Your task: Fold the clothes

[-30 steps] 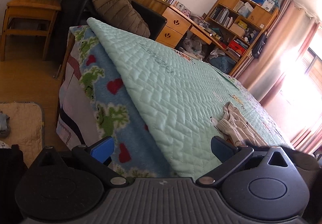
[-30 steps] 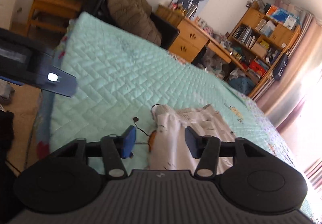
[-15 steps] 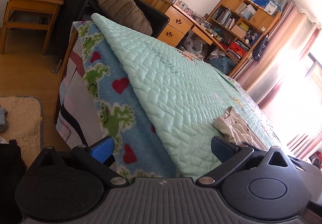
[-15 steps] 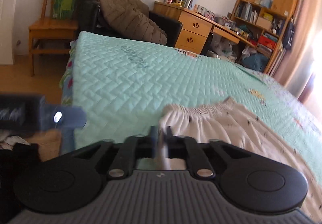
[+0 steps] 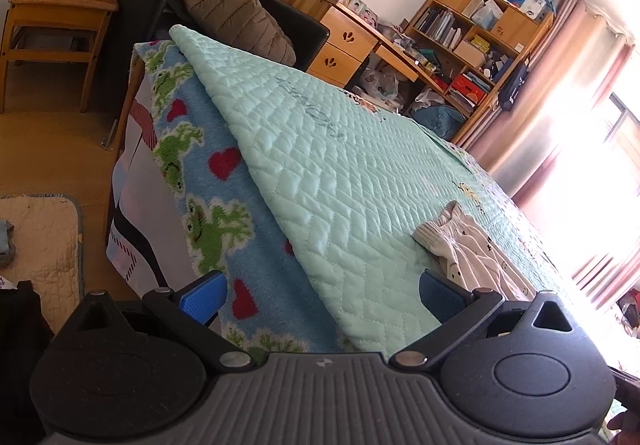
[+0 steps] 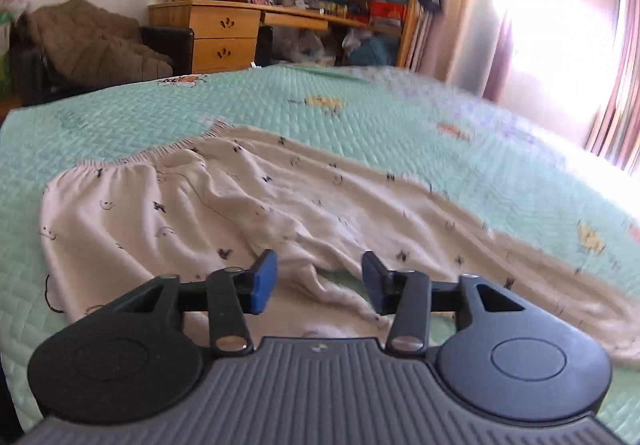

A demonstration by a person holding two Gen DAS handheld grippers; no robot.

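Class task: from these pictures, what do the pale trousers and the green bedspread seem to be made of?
Trousers: probably soft knit cotton, matte; limp creases, gathered elastic waist, small printed marks.
Bedspread: probably quilted, padded fabric with a slight sheen; stitched zigzag pattern.

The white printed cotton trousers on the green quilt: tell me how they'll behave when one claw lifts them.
The white printed cotton trousers lie in soft wrinkles, so they will probably hang limp from any pinch. The thin fabric looks light. The gathered elastic waistband is thicker and may grip better. On the quilted green bedcover they would likely drag and bunch rather than slide.
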